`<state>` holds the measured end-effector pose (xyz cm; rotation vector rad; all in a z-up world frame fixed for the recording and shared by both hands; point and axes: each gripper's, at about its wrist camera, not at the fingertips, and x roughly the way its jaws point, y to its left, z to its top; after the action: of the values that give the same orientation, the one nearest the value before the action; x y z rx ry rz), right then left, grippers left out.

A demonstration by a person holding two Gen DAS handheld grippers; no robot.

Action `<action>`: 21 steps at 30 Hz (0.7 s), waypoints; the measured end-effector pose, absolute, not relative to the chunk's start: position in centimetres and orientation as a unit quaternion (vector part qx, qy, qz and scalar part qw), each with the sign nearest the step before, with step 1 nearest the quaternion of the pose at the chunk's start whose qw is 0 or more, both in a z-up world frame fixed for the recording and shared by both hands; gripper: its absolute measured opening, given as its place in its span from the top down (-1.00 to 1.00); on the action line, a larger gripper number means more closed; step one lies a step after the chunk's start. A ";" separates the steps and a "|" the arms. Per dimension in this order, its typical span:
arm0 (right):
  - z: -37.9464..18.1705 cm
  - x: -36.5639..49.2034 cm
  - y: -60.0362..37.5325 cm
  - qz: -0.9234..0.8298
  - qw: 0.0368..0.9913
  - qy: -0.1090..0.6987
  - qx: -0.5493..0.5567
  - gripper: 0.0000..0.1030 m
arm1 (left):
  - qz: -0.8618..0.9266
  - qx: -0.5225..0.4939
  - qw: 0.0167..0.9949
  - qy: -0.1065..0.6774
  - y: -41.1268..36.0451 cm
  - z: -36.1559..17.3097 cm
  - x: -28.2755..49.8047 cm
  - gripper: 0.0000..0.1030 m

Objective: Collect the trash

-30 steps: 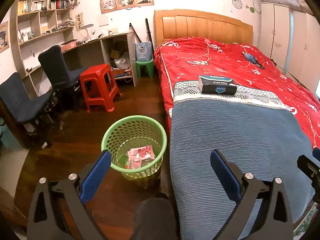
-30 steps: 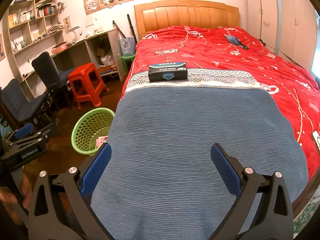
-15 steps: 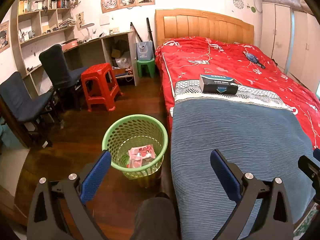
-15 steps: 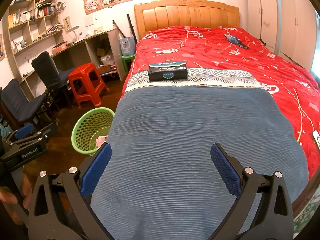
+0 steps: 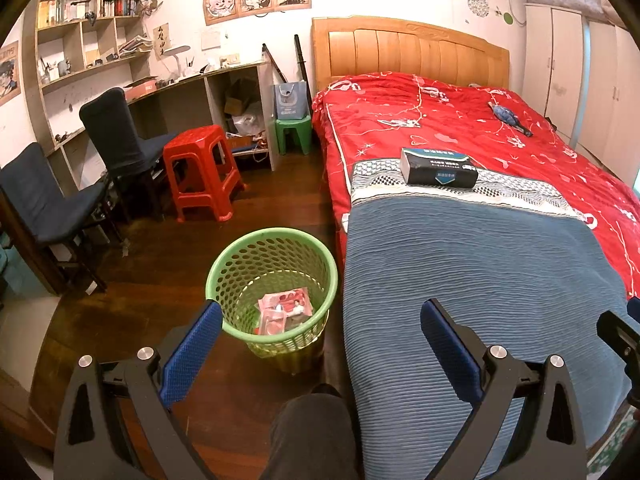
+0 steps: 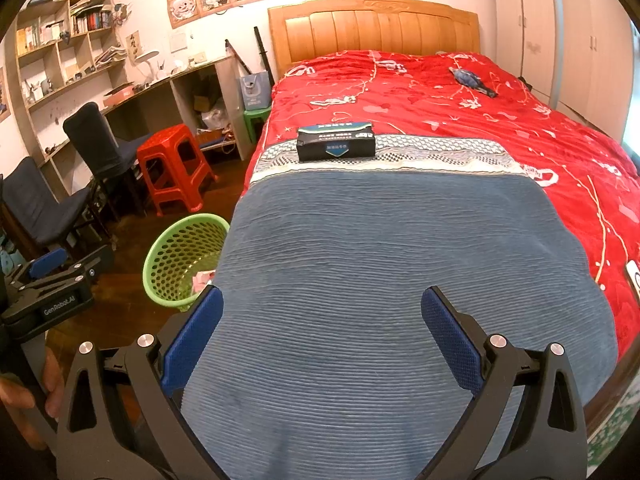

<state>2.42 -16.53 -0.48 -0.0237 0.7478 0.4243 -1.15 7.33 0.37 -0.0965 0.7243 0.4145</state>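
A green perforated waste basket (image 5: 272,248) stands on the wood floor beside the bed, with a pink wrapper (image 5: 285,310) lying inside. It also shows in the right wrist view (image 6: 176,252). My left gripper (image 5: 320,340) is open and empty, held above the floor between basket and bed. My right gripper (image 6: 320,332) is open and empty above the blue blanket (image 6: 380,260). A dark tissue box (image 6: 336,146) lies on the bed further up; it also shows in the left wrist view (image 5: 438,168). The left gripper's body (image 6: 52,284) shows at the right wrist view's left edge.
The bed has a red quilt (image 5: 460,120) and wooden headboard (image 5: 408,48). A small blue object (image 6: 472,80) lies on the quilt. A red stool (image 5: 200,172), green stool (image 5: 294,132), two dark chairs (image 5: 116,136) and a desk with shelves line the left wall. Wardrobes (image 6: 560,28) stand right.
Both views have shifted slightly; the left wrist view has pulled back a little from the basket. Both grippers stay open and empty.
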 end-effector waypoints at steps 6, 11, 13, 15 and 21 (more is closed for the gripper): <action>-0.5 2.4 -16.5 0.206 0.909 0.363 -0.012 -0.91 | 0.203 -0.046 0.913 0.352 7.4 0.3 -1.2 -0.86; -0.6 2.3 -16.5 0.206 0.909 0.363 -0.012 -0.91 | 0.204 -0.044 0.913 0.351 7.8 0.1 -1.6 -0.86; -0.6 2.3 -16.5 0.206 0.909 0.363 -0.012 -0.91 | 0.206 -0.044 0.912 0.351 7.7 0.1 -1.6 -0.86; -0.6 2.3 -16.5 0.206 0.908 0.363 -0.012 -0.91 | 0.206 -0.044 0.912 0.351 7.8 0.1 -1.6 -0.86; -0.6 2.3 -16.5 0.207 0.908 0.363 -0.012 -0.91 | 0.206 -0.043 0.912 0.351 7.9 0.0 -1.7 -0.86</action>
<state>2.33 -16.46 -0.60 -0.0249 0.7493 0.4265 -1.67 7.89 -0.01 -0.0888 0.7233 0.4253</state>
